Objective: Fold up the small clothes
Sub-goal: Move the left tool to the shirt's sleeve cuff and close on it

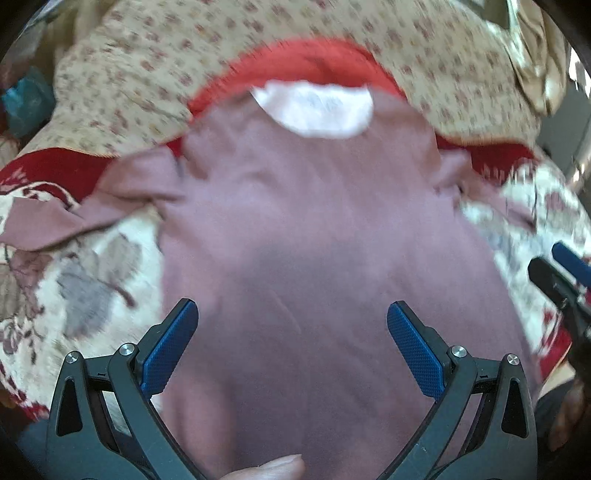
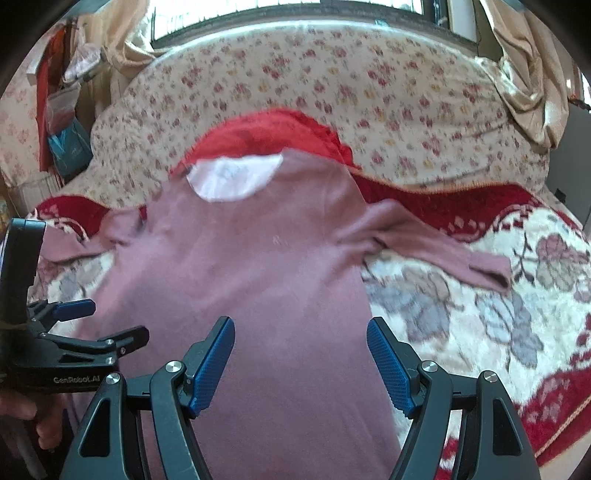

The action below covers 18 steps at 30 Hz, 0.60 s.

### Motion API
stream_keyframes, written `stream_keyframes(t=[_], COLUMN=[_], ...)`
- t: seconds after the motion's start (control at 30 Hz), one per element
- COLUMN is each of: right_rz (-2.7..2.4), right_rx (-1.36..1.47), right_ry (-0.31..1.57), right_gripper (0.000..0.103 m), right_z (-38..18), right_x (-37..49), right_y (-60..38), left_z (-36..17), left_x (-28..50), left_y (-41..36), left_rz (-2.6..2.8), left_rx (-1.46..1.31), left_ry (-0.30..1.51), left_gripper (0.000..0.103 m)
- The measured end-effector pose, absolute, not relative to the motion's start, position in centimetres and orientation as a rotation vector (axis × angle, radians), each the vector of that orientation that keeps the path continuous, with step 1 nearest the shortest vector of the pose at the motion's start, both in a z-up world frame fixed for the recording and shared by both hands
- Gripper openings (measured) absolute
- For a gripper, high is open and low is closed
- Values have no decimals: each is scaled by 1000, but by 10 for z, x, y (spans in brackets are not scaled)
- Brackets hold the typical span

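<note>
Blue ribbed pads of the right gripper fill the bottom of the right wrist view, standing well apart with nothing between them, above the lower part of the mauve shirt. In the left wrist view the left gripper is the same: fingers spread wide, holding nothing, over the hem area of the shirt.

The shirt lies spread face up across the middle of both frames, its white neck lining toward the top and its sleeves out to the sides, the right sleeve a little twisted.

I judge that folding has not begun. To do it well, each gripper should take one side edge cleanly, pinching only one garment layer, and smooth the twisted sleeve first.

Below it is a flowered red and cream blanket, then a red cloth and a small-flower sheet; a window and curtains are at the top.
</note>
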State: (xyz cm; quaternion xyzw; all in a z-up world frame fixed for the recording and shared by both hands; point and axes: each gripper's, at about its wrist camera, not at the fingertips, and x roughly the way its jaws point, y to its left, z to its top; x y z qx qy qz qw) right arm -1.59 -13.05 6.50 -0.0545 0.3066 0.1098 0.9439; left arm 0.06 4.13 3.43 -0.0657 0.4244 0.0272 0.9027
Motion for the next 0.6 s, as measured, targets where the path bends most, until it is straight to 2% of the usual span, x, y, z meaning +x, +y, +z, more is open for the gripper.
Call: stream_keyframes(t=[0.17, 0.33, 0.47, 0.6], right_rz=[304, 408, 420, 378], right_rx=[-135, -102, -56, -78], right_ry=[542, 509, 537, 671], right_gripper=[72, 72, 72, 72], right_z=[101, 130, 112, 75], right_x=[-2, 35, 56, 69], right_y=[-105, -82, -73, -68], left_z=[88, 120, 122, 90], left_x=[1, 13, 21, 29], left_y=[85, 142, 203, 272], left_rz=[51, 47, 124, 233], left_rx=[-219, -264, -278, -276], left_ry=[791, 826, 861, 936], left_gripper=[103, 103, 103, 102])
